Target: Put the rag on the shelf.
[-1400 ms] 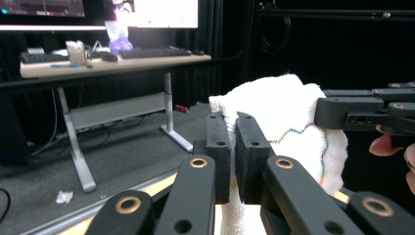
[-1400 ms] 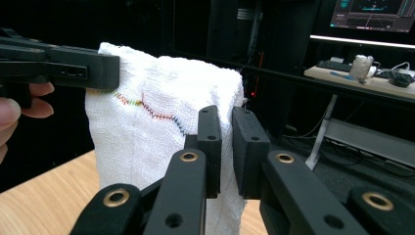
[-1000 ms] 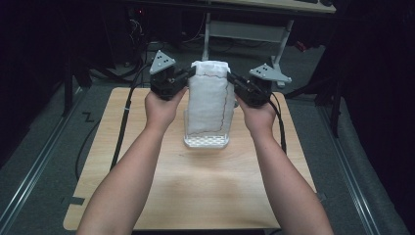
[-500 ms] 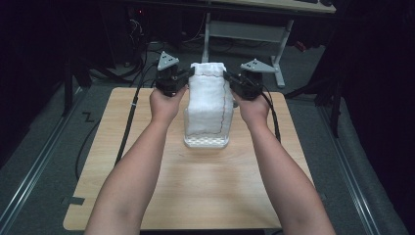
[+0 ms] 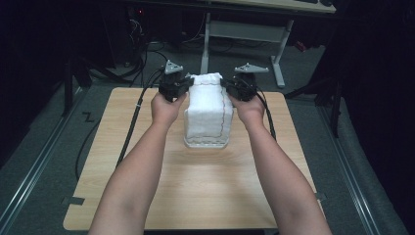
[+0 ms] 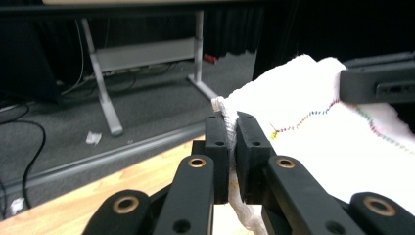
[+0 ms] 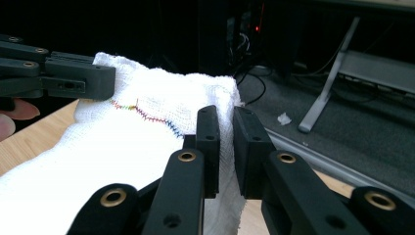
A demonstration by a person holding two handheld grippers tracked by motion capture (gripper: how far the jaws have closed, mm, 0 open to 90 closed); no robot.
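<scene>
A white cloth (image 5: 208, 113) with a multicoloured stitched line hangs stretched between my two grippers, its lower end resting on the wooden table (image 5: 147, 161). My left gripper (image 5: 182, 88) is shut on the cloth's upper left corner; in the left gripper view the cloth (image 6: 313, 142) is pinched between the jaws of the left gripper (image 6: 231, 128). My right gripper (image 5: 231, 88) is shut on the upper right corner, and the right gripper view shows the cloth's edge (image 7: 147, 147) clamped at the right gripper (image 7: 225, 122). Both hands hold the top edge above the far part of the table.
Black cables (image 5: 134, 120) trail from the grippers over the table's far corners. A grey desk frame (image 5: 244, 32) stands on the dark floor beyond the table. Bare wood lies in front of the cloth, between the forearms.
Both grippers have moved away from me and down with the cloth, which now stands nearer the table's far edge. Both grips look unchanged.
</scene>
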